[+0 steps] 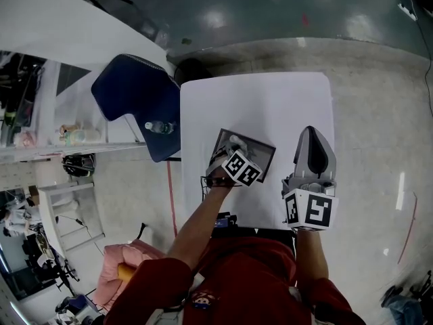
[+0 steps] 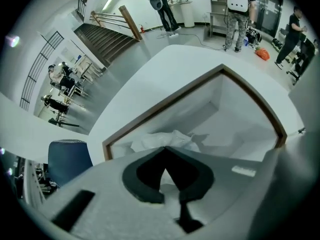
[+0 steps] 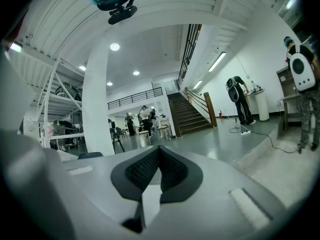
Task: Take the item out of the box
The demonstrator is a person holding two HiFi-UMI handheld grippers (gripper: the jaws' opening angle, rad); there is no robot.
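One claw (image 2: 165, 148) pinches item (image 2: 170, 138) inside box (image 2: 235, 124).

The left gripper (image 2: 165, 149) and the right gripper (image 3: 159, 149) look like dull grey plastic, smooth and not shiny. Inside the right jaws the pads (image 3: 142, 171) are black and bumpy, like a net. Right at the tips of the left jaws is a white wrapping (image 2: 167, 139), thin and crinkly. Around it the box (image 2: 165, 104) has a brown cardboard rim and plain, dull white walls. Past the left jaws the desk (image 2: 140, 84) is smooth and white. Past the right jaws the floor (image 3: 235, 144) is grey and shiny.
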